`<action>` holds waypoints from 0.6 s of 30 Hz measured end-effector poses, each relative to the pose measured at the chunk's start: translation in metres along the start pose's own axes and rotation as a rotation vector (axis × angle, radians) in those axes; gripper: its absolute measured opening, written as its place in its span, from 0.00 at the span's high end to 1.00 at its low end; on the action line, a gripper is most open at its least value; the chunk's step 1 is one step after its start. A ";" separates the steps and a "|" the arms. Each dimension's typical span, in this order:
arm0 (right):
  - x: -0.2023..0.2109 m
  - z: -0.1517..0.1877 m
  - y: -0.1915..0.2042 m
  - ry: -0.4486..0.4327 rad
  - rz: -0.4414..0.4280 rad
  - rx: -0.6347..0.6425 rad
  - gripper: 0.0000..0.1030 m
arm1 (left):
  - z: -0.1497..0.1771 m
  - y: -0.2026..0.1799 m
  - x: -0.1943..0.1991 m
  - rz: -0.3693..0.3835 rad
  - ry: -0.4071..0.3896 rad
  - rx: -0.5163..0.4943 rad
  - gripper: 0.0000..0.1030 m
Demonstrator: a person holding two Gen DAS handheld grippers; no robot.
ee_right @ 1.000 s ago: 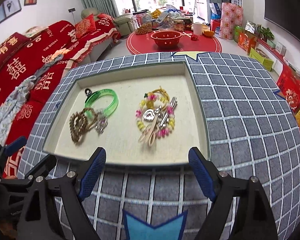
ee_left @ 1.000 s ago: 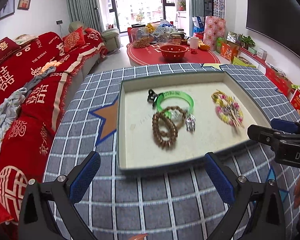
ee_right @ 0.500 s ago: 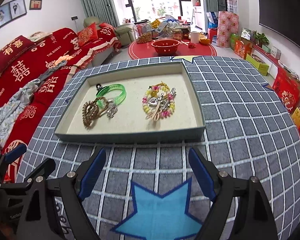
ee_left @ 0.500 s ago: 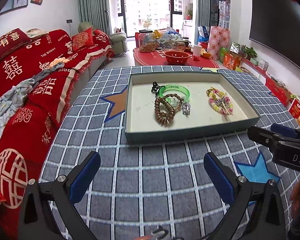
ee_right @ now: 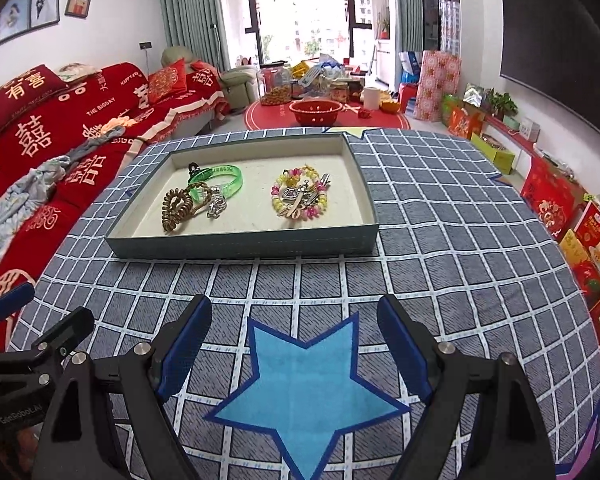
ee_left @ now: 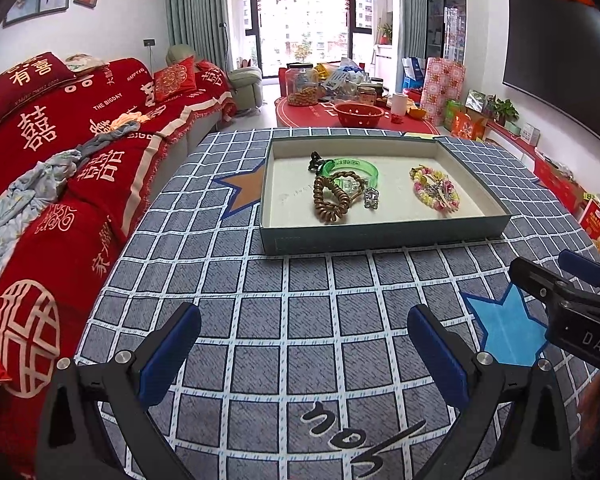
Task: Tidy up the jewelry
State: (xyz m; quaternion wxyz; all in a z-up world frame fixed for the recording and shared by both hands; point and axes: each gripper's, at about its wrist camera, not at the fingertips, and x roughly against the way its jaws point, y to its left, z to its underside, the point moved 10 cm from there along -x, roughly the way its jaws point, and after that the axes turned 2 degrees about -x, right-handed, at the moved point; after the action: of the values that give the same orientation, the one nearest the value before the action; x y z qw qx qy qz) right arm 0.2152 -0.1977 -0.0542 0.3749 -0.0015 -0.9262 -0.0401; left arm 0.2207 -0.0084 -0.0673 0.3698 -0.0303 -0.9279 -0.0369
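Both the left gripper (ee_left: 304, 344) and the right gripper (ee_right: 294, 340) stand wide and empty over the table's near edge. The jewelry lies in the tray (ee_right: 240, 246): a stiff green bangle (ee_right: 224, 180) and a brown bead bracelet (ee_right: 176, 210) toward its left side, a pastel bead bracelet (ee_right: 298, 196) right of centre. All look light and slippery; the bangle's rim probably offers the firmest hold.

The small silver piece (ee_left: 371, 197) beside the green bangle (ee_left: 354, 167) is too tiny to identify.

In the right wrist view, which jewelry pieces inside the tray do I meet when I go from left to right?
In the tray: brown bead bracelet → green bangle → pink and yellow bead bracelet. The small silver piece and the black clip overlap the first two, so I leave them out.
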 end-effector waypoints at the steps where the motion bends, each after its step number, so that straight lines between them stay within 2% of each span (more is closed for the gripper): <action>1: 0.001 0.000 0.000 -0.003 0.001 -0.001 0.16 | 0.000 0.000 0.002 0.000 -0.003 0.001 0.00; 18: 0.025 -0.010 0.002 -0.058 0.006 0.007 0.16 | -0.012 -0.004 0.019 0.000 -0.040 -0.004 0.00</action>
State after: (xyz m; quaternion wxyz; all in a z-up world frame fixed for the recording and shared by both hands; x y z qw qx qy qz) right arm 0.2042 -0.1974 -0.0295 0.3481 -0.0043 -0.9368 -0.0357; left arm 0.2148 -0.0126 -0.0452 0.3511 -0.0317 -0.9350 -0.0382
